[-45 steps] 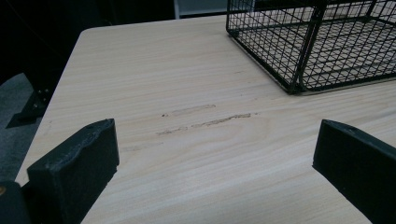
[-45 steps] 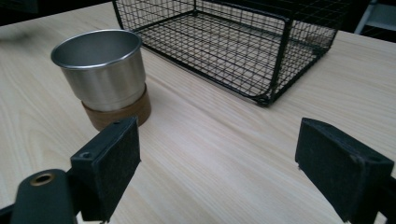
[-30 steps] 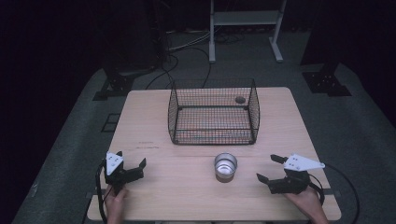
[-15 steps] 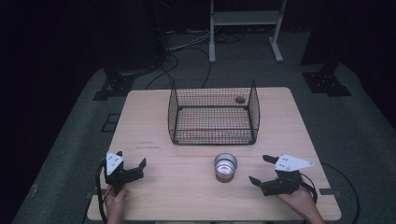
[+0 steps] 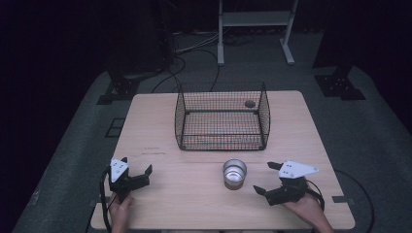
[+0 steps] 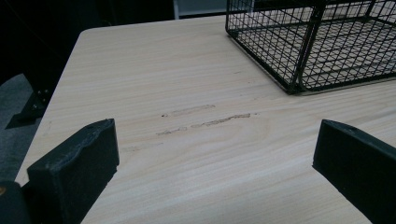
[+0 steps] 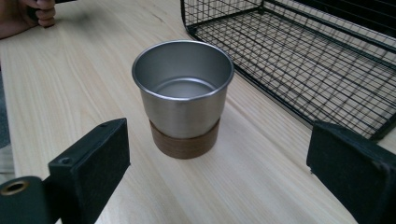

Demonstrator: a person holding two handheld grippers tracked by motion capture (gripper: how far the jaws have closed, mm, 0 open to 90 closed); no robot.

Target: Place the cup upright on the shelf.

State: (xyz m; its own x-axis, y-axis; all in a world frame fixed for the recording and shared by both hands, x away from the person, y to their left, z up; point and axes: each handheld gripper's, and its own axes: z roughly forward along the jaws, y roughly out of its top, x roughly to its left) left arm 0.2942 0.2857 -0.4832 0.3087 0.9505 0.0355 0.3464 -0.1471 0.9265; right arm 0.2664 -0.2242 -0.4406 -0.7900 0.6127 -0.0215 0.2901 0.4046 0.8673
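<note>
A plain steel cup (image 7: 183,91) with a brown base band and no legible marking stands upright on the bench (image 5: 160,121), just in front of the wire basket (image 5: 222,116), which holds a small dark object, perhaps a lid (image 5: 249,103), while the right gripper (image 5: 269,178) beside the cup and the left gripper (image 5: 137,169) both rest with fingers spread wide, holding nothing.

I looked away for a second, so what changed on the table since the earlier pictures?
The right gripper slid left, toward the metal cup, jaws open and not yet touching it. The left gripper, cup and wire basket stayed put; nothing was grasped or released.
</note>
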